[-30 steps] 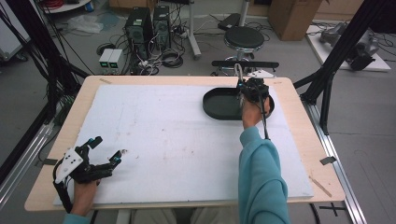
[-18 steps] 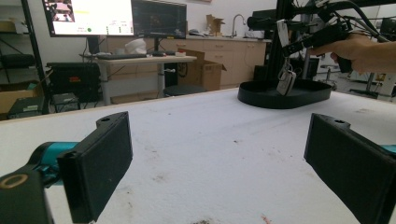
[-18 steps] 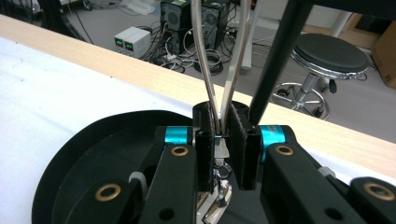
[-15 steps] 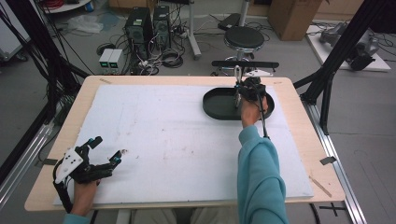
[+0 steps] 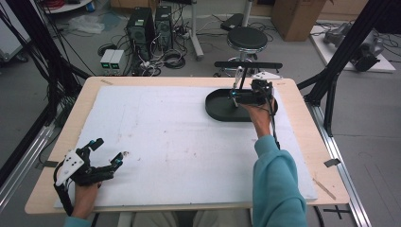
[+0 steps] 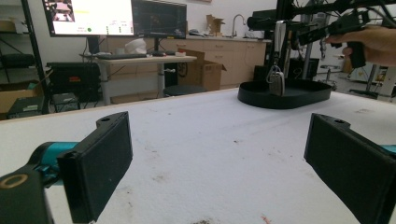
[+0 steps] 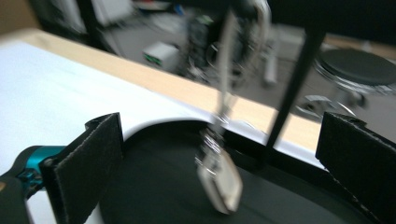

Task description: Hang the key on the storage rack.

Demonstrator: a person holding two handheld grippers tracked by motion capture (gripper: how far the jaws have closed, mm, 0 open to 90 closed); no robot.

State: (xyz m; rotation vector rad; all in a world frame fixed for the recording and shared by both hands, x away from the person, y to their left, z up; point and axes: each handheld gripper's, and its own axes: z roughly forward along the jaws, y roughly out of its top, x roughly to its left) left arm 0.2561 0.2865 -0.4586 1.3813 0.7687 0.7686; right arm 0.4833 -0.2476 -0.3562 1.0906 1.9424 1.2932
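Observation:
A small silver object [image 7: 219,179] hangs on a pale strap [image 7: 227,60] from a black stand's crossbar [image 5: 248,65], and its lower end reaches into a black oval tray [image 5: 217,109]. My right gripper [image 7: 223,123] is open above the tray, with the hanging silver object between its wide-set jaws but apart from both. The high view has the right gripper [image 5: 235,97] at the tray's far side. My left gripper [image 5: 111,150] rests open on the white board [image 5: 179,142] at the near left, holding nothing. From the left gripper [image 6: 219,154], the tray [image 6: 285,97] lies far ahead.
The stand's black post [image 7: 294,88] rises just behind the tray. Bare wooden table edge [image 5: 302,123] frames the board. A stool [image 5: 247,38], computers and cables sit on the floor beyond the table. Black frame legs [image 5: 340,66] stand at the right.
The right gripper has shifted only slightly above the tray. The left gripper has stayed put.

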